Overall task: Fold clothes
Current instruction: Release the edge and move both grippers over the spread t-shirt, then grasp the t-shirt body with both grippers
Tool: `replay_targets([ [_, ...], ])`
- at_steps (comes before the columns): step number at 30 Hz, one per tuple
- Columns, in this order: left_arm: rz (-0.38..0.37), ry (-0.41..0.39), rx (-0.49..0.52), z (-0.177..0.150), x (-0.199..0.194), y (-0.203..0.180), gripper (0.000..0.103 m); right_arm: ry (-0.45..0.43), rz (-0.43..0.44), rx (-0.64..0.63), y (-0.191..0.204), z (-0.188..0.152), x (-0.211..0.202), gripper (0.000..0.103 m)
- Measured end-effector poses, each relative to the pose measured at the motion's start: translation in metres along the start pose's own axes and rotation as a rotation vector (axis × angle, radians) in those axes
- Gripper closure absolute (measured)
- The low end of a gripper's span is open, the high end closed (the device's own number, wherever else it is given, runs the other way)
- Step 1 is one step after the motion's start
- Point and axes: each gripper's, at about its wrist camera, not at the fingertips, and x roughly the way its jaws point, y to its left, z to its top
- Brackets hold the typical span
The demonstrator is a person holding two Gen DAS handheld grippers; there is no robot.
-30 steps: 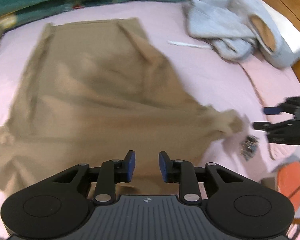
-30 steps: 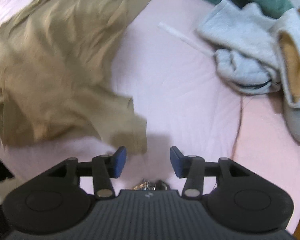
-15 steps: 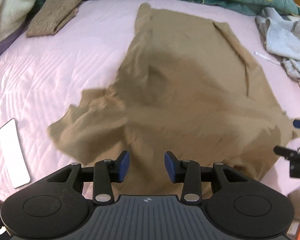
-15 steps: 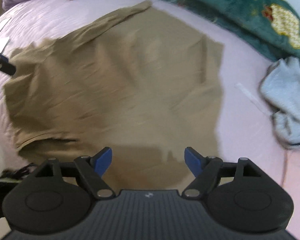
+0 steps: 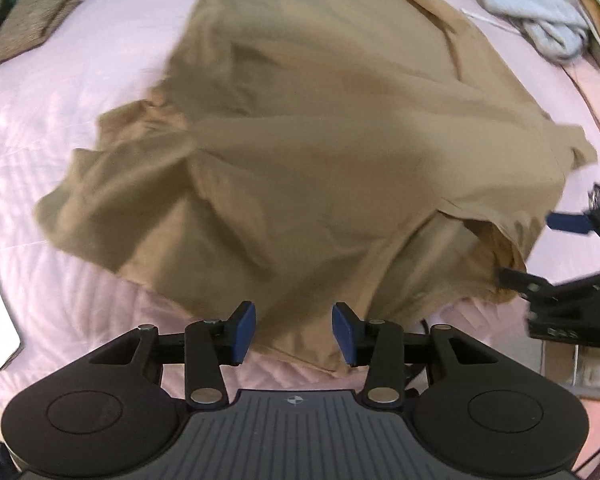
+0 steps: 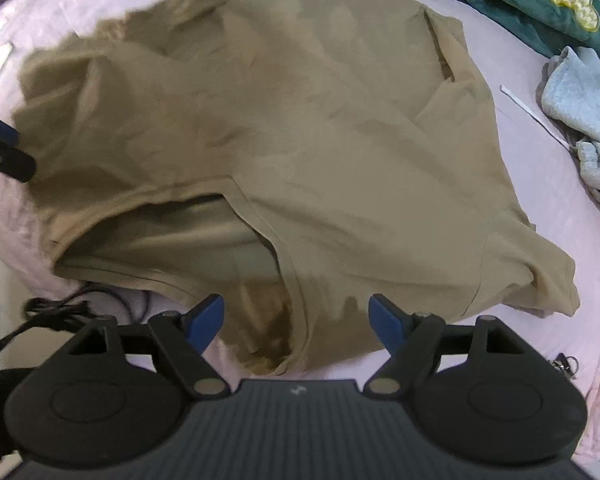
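- Left gripper is hanging over the near hem of the tan T-shirt, jaws parted and just widening, nothing pinched between them.
- Right gripper is hovering with jaws spread wide over the shirt's neck opening, which only the right wrist view is showing clearly.
- The shirt is lying spread on the pink bed.
- Farther off, the left view alone is catching a folded brown knit; the right alone a green blanket; both a grey garment.
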Motion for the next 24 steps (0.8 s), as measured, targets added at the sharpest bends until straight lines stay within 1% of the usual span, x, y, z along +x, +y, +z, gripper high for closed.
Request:
replay_targets([
  [2,-0.009,0.006,0.02,-0.005,0.009,-0.009,0.058,0.02,0.019,-0.02,0.004,-0.003,0.012,0.029],
  [3,-0.013,0.007,0.029,-0.007,0.013,-0.013,0.058,0.039,0.032,-0.025,0.004,-0.005,0.019,0.045],
  [4,-0.017,0.008,0.038,-0.01,0.016,-0.017,0.058,0.052,0.031,-0.028,0.004,-0.006,0.024,0.078],
  [5,-0.023,0.009,0.04,-0.013,0.019,-0.02,0.058,0.065,0.025,-0.031,0.003,-0.008,0.029,0.091],
  [6,-0.03,0.011,0.043,-0.015,0.023,-0.023,0.058,0.065,0.027,-0.026,0.0,-0.009,0.03,0.099],
  [8,-0.04,0.013,0.047,-0.02,0.027,-0.029,0.058,0.059,0.037,-0.012,-0.004,-0.011,0.031,0.099],
  [10,-0.066,0.008,0.041,-0.026,0.027,-0.032,0.058,0.049,0.044,-0.021,-0.005,-0.012,0.028,0.097],
  [11,-0.066,0.005,0.041,-0.029,0.027,-0.035,0.058,0.042,0.048,-0.023,-0.005,-0.012,0.027,0.095],
  [14,-0.029,0.015,0.064,-0.036,0.036,-0.041,0.058,0.035,0.05,-0.042,-0.003,-0.015,0.026,0.094],
  [16,-0.003,0.031,0.05,-0.036,0.047,-0.041,0.058,0.038,0.058,-0.057,-0.002,-0.017,0.03,0.092],
  [19,0.037,0.043,0.035,-0.036,0.061,-0.038,0.059,0.026,0.066,-0.101,0.001,-0.019,0.033,0.092],
  [20,0.036,0.044,0.022,-0.037,0.063,-0.037,0.063,0.022,0.07,-0.11,0.0,-0.02,0.033,0.093],
  [21,0.029,0.034,0.007,-0.038,0.062,-0.035,0.067,0.023,0.071,-0.11,-0.001,-0.02,0.032,0.097],
  [22,0.022,0.029,0.001,-0.039,0.06,-0.035,0.091,0.022,0.073,-0.108,-0.003,-0.022,0.031,0.102],
  [23,0.016,0.028,0.0,-0.039,0.058,-0.035,0.099,0.021,0.075,-0.105,-0.005,-0.023,0.03,0.102],
  [24,0.004,0.028,0.016,-0.04,0.056,-0.035,0.101,0.021,0.075,-0.102,-0.007,-0.025,0.027,0.102],
])
